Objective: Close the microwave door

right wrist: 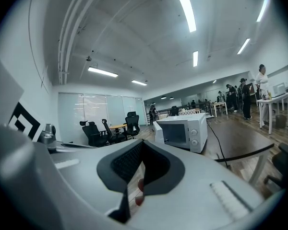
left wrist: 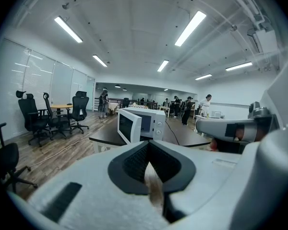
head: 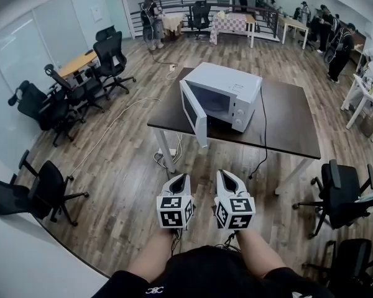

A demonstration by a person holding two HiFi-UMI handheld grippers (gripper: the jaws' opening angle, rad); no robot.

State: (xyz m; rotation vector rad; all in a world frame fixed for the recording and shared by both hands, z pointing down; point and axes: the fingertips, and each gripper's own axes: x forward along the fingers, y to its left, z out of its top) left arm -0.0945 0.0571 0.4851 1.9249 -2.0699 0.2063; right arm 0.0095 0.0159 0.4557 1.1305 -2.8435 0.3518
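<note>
Nothing of the task is judged done so far: the microwave is seen standing on the dark worktop with its door swung wide open, out over the worktop's near edge. The left claw and the right claw are held side by side close to the body, well apart from the worktop, each with its jaws together and nothing clamped between them. The approach and the push that shuts the door are all left to be done

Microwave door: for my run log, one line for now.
microwave door: open | left gripper: shut, empty | right gripper: shut, empty | contact: none
</note>
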